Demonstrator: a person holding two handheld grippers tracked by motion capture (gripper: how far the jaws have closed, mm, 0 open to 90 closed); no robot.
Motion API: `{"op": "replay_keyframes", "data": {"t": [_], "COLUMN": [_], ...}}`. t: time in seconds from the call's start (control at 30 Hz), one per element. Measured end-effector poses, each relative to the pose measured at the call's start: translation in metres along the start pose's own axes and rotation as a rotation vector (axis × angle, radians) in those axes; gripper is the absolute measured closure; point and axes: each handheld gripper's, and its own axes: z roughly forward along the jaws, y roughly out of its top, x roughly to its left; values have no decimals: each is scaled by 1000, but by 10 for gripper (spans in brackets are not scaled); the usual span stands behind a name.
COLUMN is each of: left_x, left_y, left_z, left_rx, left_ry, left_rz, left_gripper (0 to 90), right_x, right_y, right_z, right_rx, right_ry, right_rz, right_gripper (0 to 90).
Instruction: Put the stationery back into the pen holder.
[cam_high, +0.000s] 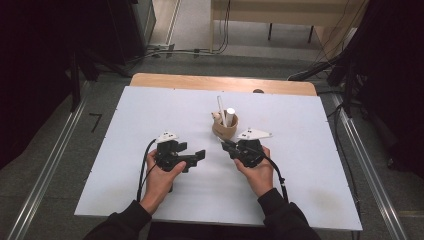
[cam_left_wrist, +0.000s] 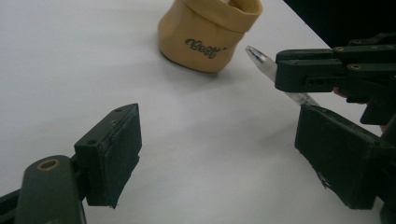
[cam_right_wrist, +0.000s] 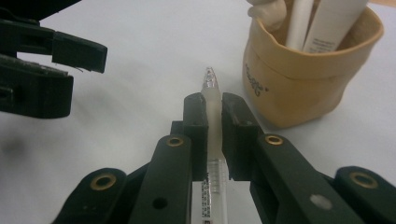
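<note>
A tan soft pouch (cam_high: 224, 129) stands upright near the middle of the white table sheet (cam_high: 150, 110), holding a white tube (cam_high: 230, 114) and a thin white stick (cam_high: 220, 107). My right gripper (cam_high: 226, 145) sits just in front of the pouch, shut on a clear pen (cam_right_wrist: 211, 93) whose tip pokes out past the jaws beside the pouch (cam_right_wrist: 299, 88). My left gripper (cam_high: 200, 156) is to the left, open, with nothing between its jaws (cam_left_wrist: 219, 135). The pen tip (cam_left_wrist: 260, 58) and the pouch (cam_left_wrist: 205, 32) lie ahead of it.
The white sheet covers a wooden table whose far edge (cam_high: 200, 81) shows behind it. Bare sheet lies left, right and in front of the pouch. Metal floor rails (cam_high: 50, 165) run along both sides, with cables (cam_high: 310, 70) and dark curtains beyond.
</note>
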Motion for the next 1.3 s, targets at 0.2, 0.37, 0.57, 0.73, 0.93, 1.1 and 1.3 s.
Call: {"op": "replay_keyframes", "data": {"t": [0.2,0.37,0.57,0.73,0.93,1.1,1.3], "left_x": [-10,-18,-24,-27,-32,-37,-46], "left_y": [-1,-1,-1,-1,-2,-3,-4], "left_z": [10,17,24,26,31,36,47], "left_rx": [17,28,35,36,47,61,83], "left_ry": [-22,-35,-48,-52,-70,-89,-125], "left_rz": [12,14,14,14,13,9,-2], "left_gripper": [157,157,157,160,166,180,203], "right_x": [-5,-8,-10,-12,-13,-13,-13], "right_y": [-5,-8,-11,-12,-12,-11,-10], "right_z": [-5,-9,-9,-8,-7,-8,-8], "right_rx": [-1,-8,-4,-4,-11,-25,-35], "right_ry": [-2,-6,-13,-17,-9,-5,5], "right_rz": [38,43,44,49,56,62,71], "right_gripper": [790,790,790,790,790,790,790]}}
